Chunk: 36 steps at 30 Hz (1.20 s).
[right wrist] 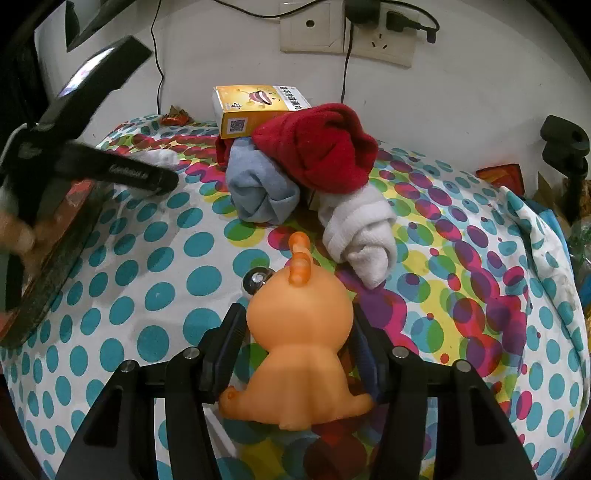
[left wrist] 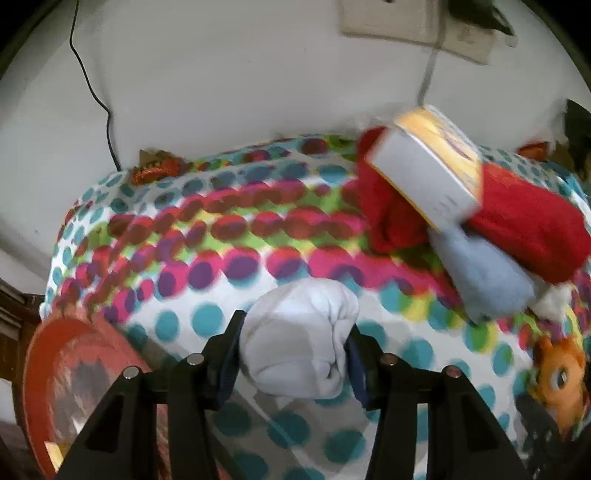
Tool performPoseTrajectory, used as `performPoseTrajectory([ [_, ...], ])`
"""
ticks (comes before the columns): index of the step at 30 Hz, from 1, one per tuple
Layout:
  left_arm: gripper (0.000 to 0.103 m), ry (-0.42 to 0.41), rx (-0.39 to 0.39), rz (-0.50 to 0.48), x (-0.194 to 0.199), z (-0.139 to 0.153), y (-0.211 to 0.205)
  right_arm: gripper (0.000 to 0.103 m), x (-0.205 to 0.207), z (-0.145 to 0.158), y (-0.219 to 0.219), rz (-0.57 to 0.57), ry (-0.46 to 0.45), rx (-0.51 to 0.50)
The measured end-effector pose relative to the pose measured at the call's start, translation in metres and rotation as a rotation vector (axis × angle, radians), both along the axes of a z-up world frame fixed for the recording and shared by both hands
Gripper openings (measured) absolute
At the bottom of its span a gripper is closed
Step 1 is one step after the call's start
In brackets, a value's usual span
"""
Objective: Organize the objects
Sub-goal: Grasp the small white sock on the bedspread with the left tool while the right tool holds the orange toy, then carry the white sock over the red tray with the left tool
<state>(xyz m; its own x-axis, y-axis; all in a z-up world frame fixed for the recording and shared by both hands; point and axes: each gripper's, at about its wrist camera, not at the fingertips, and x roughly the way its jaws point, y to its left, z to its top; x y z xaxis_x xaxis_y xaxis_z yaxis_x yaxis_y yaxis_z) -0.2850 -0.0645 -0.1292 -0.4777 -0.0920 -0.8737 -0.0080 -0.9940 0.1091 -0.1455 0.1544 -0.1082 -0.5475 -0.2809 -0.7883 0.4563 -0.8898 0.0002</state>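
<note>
We've got the left gripper (left wrist: 293, 354) clamped on a rolled white sock (left wrist: 301, 338), pads pressing both sides of the bundle, low over the polka-dot cloth (left wrist: 207, 258); left view's blurry. Right gripper (right wrist: 295, 343) is clamped round an orange toy figure (right wrist: 295, 332), back of it facing us, striped horn on top, w/ a small shiny metal ball (right wrist: 256, 282) just beside its head. Ahead of the toy, a 2nd white sock roll (right wrist: 360, 236) lies on the cloth, touching a pile: blue-grey sock roll (right wrist: 262, 192) w/ a red sock (right wrist: 317, 147) draped partly over it, & a yellow box (right wrist: 255, 109) behind, near the wall (right wrist: 461, 85). Sockets & plugs (right wrist: 373, 33) up on the wall. At the left edge of the cloth, a red-rimmed tray (left wrist: 55, 376), contents too blurred to tell. Small orange-red wrapper (right wrist: 175, 119) near the wall, well apart from the pile
</note>
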Motion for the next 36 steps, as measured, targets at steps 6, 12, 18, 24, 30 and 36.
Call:
performPoseTrajectory([
  [6,0.05,0.058,0.035,0.019,0.043,-0.001,0.023,0.053,-0.002,-0.001,-0.001,-0.002,0.001,0.006],
  [12,0.05,0.121,0.015,0.025,0.082,0.0,0.042,0.053,-0.003,-0.001,-0.002,-0.002,0.004,0.011],
  [18,0.05,0.144,0.046,0.047,0.105,0.001,0.046,0.053,-0.003,-0.001,-0.001,-0.002,0.003,0.01],
  [24,0.05,0.168,0.059,0.065,0.132,0.0,0.047,0.053,-0.004,-0.001,-0.001,-0.002,0.005,0.013],
  [30,0.05,0.182,0.035,0.073,0.159,0.0,0.052,0.053,-0.004,-0.002,-0.001,-0.002,0.006,0.015],
  [36,0.05,0.186,0.031,0.081,0.185,0.0,0.049,0.052,-0.003,-0.001,-0.001,-0.003,0.007,0.017],
])
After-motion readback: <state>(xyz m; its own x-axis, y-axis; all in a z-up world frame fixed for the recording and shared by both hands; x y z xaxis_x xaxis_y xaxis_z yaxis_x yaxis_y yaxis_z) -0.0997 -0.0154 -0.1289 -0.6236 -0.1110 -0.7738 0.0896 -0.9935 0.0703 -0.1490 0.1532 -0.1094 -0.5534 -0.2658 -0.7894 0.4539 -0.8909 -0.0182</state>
